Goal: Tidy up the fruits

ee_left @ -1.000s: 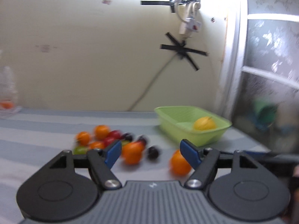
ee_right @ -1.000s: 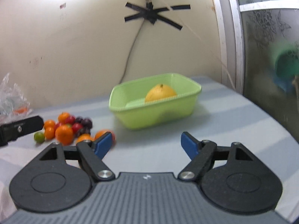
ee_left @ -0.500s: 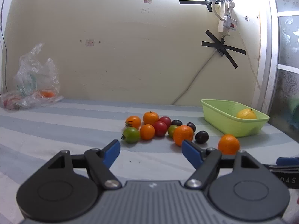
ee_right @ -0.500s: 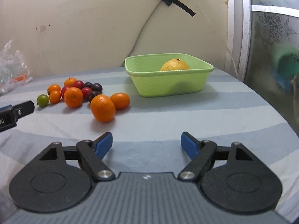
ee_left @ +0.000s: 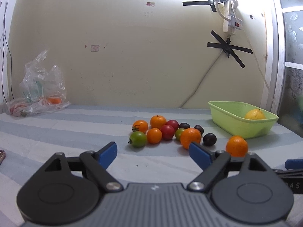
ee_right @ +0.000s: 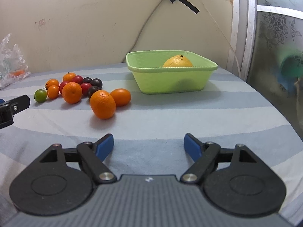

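A green basket (ee_right: 170, 81) (ee_left: 244, 128) stands on the striped table and holds one yellow citrus (ee_right: 177, 62) (ee_left: 254, 114). Left of it lies a pile of fruit: several oranges, red and dark small fruits and a green one (ee_right: 40, 95) (ee_left: 138, 139). The nearest orange (ee_right: 102, 104) lies ahead and left of my right gripper (ee_right: 149, 147), which is open and empty. My left gripper (ee_left: 153, 155) is open and empty, just short of the pile; an orange (ee_left: 190, 138) lies by its right fingertip and another orange (ee_left: 236, 146) further right.
A crumpled plastic bag (ee_left: 40, 92) with some fruit lies at the back left by the wall. A window frame (ee_right: 248, 30) bounds the table on the right. The left gripper's tip (ee_right: 13, 106) shows at the left edge of the right wrist view.
Both grippers have steadied and come lower and closer to the table. The left view swung left, so the pile now sits ahead of it. Both stay open.
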`<move>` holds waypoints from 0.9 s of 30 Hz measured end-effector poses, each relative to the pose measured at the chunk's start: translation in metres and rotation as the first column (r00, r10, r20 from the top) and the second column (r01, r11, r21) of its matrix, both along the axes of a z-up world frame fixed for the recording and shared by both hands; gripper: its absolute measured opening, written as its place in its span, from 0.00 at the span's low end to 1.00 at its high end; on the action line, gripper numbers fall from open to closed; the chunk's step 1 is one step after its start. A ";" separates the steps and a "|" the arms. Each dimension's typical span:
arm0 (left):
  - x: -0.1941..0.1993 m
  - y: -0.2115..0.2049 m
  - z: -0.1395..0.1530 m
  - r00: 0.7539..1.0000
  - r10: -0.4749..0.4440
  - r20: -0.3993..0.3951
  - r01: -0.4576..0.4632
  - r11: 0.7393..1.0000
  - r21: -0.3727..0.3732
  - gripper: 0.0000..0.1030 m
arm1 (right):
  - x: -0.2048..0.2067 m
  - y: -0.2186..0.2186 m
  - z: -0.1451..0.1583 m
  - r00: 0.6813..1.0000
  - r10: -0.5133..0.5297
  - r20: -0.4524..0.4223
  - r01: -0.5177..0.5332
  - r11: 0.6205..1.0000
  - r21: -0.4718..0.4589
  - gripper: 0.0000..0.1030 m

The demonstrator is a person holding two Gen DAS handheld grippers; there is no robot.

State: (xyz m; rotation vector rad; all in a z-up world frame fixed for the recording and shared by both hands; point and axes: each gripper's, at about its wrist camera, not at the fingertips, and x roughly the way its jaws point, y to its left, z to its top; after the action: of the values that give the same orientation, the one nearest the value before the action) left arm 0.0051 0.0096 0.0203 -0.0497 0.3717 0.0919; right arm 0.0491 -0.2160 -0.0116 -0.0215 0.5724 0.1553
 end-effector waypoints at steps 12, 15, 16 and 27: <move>0.002 -0.001 0.000 1.000 0.004 -0.008 -0.004 1.000 0.018 0.89 | 0.001 0.000 -0.001 1.000 0.006 0.001 -0.006 1.000 -0.015 0.83; 0.003 -0.001 0.000 1.000 0.005 -0.012 -0.005 1.000 0.024 0.89 | 0.001 0.000 0.000 1.000 0.004 0.001 -0.004 1.000 -0.015 0.83; 0.003 -0.001 0.000 1.000 0.006 -0.013 -0.006 1.000 0.027 0.89 | 0.001 0.000 -0.001 1.000 0.006 0.001 -0.006 1.000 -0.014 0.83; 0.004 -0.004 0.000 1.000 0.006 -0.018 -0.005 0.999 0.049 0.92 | 0.000 -0.003 0.000 1.000 0.007 0.007 -0.007 1.000 0.010 0.83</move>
State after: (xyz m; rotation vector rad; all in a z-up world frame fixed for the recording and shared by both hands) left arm 0.0091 0.0055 0.0198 -0.0017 0.3874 0.1070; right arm 0.0495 -0.2191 -0.0117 -0.0139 0.5650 0.1650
